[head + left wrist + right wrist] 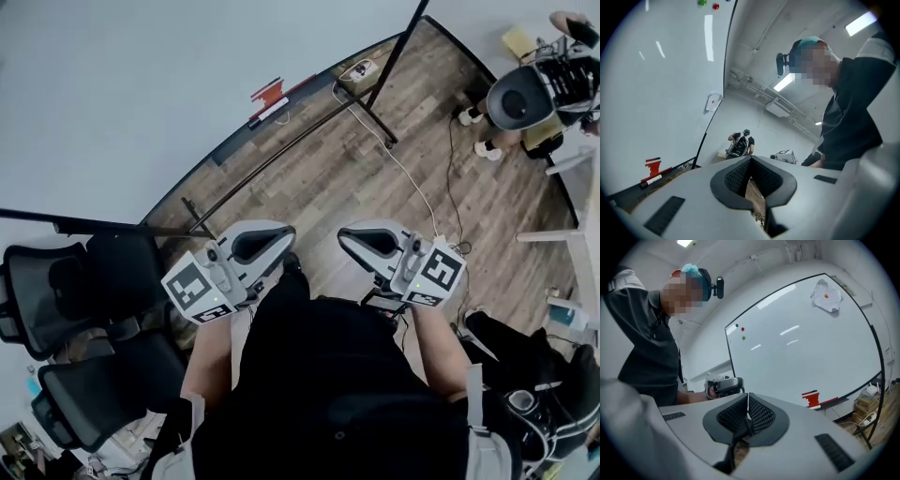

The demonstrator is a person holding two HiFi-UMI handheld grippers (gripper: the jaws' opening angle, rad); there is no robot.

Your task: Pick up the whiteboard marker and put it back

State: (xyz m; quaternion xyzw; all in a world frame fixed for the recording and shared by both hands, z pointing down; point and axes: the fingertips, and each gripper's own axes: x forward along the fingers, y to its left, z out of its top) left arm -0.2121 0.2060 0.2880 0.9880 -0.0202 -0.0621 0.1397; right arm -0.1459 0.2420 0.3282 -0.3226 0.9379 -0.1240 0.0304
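The whiteboard marker [273, 111], white with a dark cap, lies on the tray at the foot of the whiteboard [141, 84], beside a red eraser [267, 92]. The left gripper view has the marker [651, 180] low at the left; the right gripper view has it [833, 401] under the eraser [812, 398]. I hold both grippers close to my body, well short of the board. My left gripper [285, 235] is shut and empty. My right gripper [346, 236] is shut too, with nothing in it. Their tips point toward each other.
Black office chairs [66, 300] stand at my left. The board's stand legs [375, 94], a power strip [359, 68] and a white cable [412, 187] lie on the wood floor ahead. Another person [525, 94] with equipment is at the far right. A crumpled paper [826, 295] and small magnets [739, 327] sit on the board.
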